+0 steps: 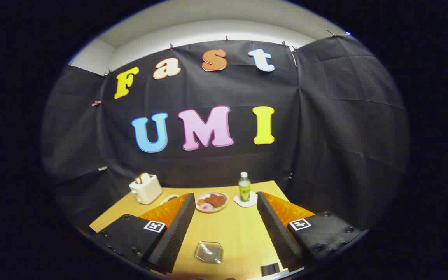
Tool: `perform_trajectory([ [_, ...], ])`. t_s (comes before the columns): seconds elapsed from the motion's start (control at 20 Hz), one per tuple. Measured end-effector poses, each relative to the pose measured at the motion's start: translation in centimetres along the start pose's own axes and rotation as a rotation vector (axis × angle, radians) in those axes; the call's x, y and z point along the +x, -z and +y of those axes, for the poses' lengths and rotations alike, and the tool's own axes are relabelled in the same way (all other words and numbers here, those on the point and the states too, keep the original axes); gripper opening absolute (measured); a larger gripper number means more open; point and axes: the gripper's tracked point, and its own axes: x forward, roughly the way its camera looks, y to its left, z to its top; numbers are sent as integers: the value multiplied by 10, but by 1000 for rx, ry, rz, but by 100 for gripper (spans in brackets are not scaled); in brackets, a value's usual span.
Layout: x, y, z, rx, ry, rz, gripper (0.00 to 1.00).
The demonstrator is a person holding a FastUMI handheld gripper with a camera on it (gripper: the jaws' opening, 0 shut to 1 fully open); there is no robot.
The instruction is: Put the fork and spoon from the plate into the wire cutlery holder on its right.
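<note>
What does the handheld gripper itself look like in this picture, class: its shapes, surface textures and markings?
The gripper has two long wedge-shaped fingers with ribbed inner faces. Behind each sits a dark blocky mount with screws, carrying a square black-and-white marker. No cables or sleeves are visible.

**One forward-looking camera, raised above the table's near end**

The only view rode on the gripper (226,229) and looked forward along its two fingers, which stood wide apart in the foreground with bare table (231,229) between them. The camera sat above the near part of the table and was pitched only slightly down, so the booth's wall took up most of what lay ahead. A small clear dish (208,252) lay close in, between the fingers. Beyond the fingertips, toward the far edge, stood a plate of food (211,202), a bottle (244,187) and a toaster (145,188), all small and well away from the lens.
</note>
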Motion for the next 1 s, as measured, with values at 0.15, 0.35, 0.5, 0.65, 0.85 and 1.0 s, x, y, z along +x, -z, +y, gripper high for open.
perform_trajectory([
  [0.15,6,-14,40,-46,-72,-55,99],
  [0.35,-10,-40,87,-26,-133,-179,99],
  [0.5,-13,-31,103,-9,-118,-192,99],
  [0.65,-3,-7,104,-10,-55,-81,99],
  [0.85,5,-6,108,-41,49,-80,99],
  [1.0,6,25,122,-83,62,-18,99],
])
